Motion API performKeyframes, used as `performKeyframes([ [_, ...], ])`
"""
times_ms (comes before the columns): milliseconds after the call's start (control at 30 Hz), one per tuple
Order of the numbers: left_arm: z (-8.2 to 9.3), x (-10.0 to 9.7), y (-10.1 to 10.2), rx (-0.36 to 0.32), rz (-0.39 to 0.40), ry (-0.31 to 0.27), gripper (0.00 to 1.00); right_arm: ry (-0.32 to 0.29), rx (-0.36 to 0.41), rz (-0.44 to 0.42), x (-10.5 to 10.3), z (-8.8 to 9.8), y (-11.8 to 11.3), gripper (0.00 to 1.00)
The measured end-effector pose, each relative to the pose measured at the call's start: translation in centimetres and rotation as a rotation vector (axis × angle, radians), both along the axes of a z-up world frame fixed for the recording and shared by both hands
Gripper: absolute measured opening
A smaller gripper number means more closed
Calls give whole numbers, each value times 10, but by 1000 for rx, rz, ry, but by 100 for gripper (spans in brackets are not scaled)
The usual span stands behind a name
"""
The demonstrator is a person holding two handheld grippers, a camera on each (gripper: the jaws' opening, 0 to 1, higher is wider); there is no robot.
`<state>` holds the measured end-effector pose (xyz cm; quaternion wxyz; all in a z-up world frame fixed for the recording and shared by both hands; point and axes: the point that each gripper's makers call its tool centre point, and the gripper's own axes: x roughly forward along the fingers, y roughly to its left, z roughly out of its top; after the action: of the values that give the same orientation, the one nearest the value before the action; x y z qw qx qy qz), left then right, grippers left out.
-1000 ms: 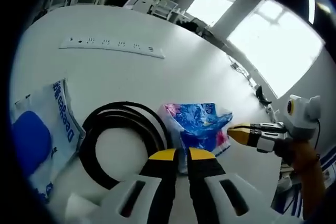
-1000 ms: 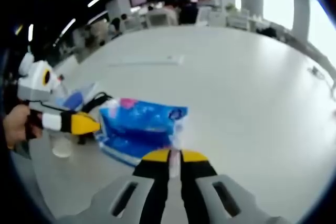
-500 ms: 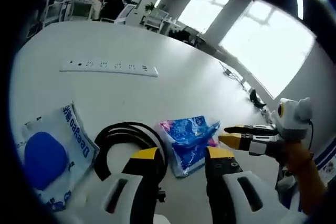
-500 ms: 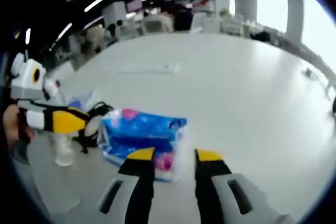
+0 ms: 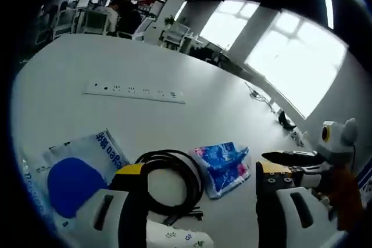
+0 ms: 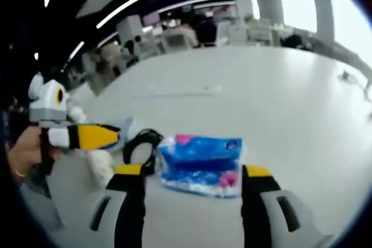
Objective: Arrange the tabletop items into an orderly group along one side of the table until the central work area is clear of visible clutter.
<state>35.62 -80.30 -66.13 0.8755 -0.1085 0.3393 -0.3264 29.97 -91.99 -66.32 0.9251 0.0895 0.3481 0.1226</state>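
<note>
1. Left gripper view: left gripper (image 5: 200, 172), jaws wide apart, empty, bottom centre. Between them: black cable coil (image 5: 171, 175) and blue packet (image 5: 224, 165), side by side. Blue-printed bag (image 5: 78, 172) lower left; power strip (image 5: 135, 92) upper centre on the white table (image 5: 203, 103).
2. Right gripper view: right gripper (image 6: 195, 172), jaws wide apart, empty; blue packet (image 6: 200, 164) between them, centre.

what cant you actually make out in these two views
- Left gripper view: the white item at the bottom is cut off by the edge.
- Left gripper view: print on the white pouch with the blue patch is too small to read.
- Right gripper view: the black cable coil is blurred and partly hidden by the blue packet.
</note>
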Motion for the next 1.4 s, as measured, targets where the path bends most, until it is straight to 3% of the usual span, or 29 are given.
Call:
performKeyframes([
  [133,-1,-3,5,-4,-11,15,87,8,-1,30,-7,4,15,74],
  [300,1,-4,10,-21,-19,-6,97,28,12,63,-18,4,38,84],
  [600,2,-8,17,-8,-61,-8,99,45,60,134,-28,-3,75,85],
  [733,-4,-7,24,-4,-49,17,93,55,90,146,-32,-7,89,82],
  [800,-8,-5,27,-6,-41,33,89,50,108,90,-30,-8,90,81],
  [1000,-19,0,35,-39,12,111,79,74,103,37,-28,-17,95,72],
  [1167,-29,-3,38,-33,33,186,64,106,156,-50,-24,-24,97,58],
  [1233,-31,-3,37,-59,49,217,55,126,182,-69,-23,-29,99,57],
  [1300,-32,-1,38,-70,65,226,55,140,201,-104,-21,-32,98,54],
  [1400,-40,0,39,-30,67,241,53,158,227,-128,-19,-37,101,47],
])
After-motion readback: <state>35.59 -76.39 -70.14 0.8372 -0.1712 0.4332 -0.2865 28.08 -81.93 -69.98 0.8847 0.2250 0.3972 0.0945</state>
